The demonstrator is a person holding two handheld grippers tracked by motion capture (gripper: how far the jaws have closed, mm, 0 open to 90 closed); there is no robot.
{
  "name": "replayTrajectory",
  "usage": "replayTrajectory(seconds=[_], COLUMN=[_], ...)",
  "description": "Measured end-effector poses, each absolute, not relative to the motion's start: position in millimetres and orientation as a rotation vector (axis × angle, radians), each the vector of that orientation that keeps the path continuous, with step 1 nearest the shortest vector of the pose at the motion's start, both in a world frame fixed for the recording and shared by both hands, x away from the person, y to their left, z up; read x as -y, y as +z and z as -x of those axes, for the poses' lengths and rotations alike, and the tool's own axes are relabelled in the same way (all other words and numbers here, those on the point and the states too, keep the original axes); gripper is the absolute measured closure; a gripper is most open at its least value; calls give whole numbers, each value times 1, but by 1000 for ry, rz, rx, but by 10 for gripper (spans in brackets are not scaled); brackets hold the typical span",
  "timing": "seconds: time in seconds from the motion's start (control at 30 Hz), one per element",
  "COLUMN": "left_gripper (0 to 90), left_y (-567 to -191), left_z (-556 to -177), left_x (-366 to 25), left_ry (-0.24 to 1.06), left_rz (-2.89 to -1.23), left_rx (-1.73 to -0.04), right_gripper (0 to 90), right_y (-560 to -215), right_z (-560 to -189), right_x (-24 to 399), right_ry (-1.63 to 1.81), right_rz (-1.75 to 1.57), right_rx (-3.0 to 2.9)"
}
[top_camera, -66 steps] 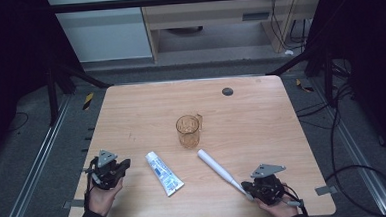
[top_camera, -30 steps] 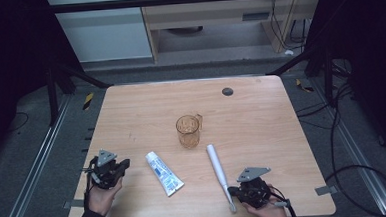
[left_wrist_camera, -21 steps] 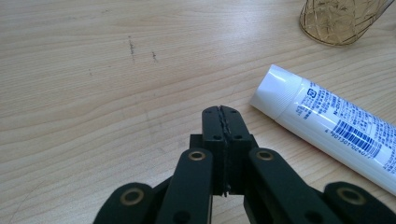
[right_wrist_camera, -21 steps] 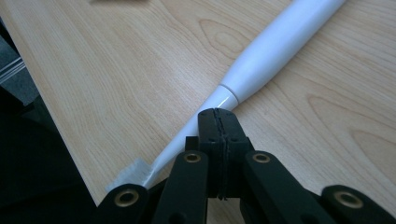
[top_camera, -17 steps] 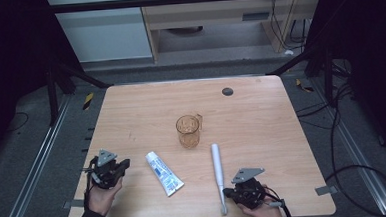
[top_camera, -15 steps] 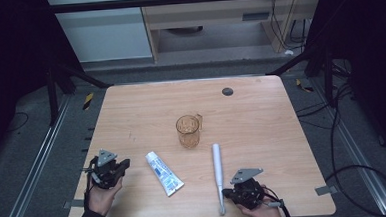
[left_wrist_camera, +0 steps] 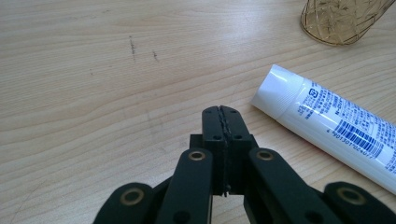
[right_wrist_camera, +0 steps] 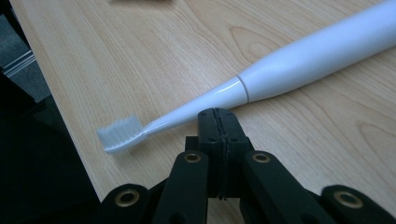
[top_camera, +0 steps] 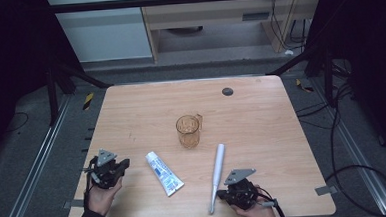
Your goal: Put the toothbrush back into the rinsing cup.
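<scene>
With the right gripper [right_wrist_camera: 218, 113], its jaws pressed together, nudging the neck of the white plastic electric toothbrush [top_camera: 216, 172] at lower centre of the high view and the left gripper [left_wrist_camera: 221, 111] likewise closed beside the white toothpaste tube [left_wrist_camera: 334, 126], we judge that opening to grasp comes next.

White toothbrush [top_camera: 217, 168]; amber cut-pattern cup [top_camera: 187, 130]; white tube [top_camera: 164, 172] — blue print.
</scene>
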State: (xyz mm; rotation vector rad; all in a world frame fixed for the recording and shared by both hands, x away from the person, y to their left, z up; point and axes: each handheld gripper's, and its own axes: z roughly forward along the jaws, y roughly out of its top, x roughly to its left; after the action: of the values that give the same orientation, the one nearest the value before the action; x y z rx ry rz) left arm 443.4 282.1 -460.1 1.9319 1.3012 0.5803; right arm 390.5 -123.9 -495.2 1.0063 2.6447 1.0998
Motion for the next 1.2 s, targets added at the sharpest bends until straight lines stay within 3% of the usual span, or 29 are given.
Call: replayTrajectory(seconds=[0.43,0.73,1.2], left_gripper=[896,896,897], left_y=[-461,-462,-461], left_z=[-445,-447,-446], left_x=[-281,-280,-283], left_ry=[587,594,620], left_rz=[-1938,-1941,-1918], left_rx=[-1298,-1301,-1298], right_gripper=[900,900,900], right_y=[-476,-460,-469], right_z=[-402,-436,-492], right_x=[142,164,154], right_ry=[1189,1232,1241], right_rz=[-1038,-1129,-1230], right_rx=[-2513,-2310,-2233])
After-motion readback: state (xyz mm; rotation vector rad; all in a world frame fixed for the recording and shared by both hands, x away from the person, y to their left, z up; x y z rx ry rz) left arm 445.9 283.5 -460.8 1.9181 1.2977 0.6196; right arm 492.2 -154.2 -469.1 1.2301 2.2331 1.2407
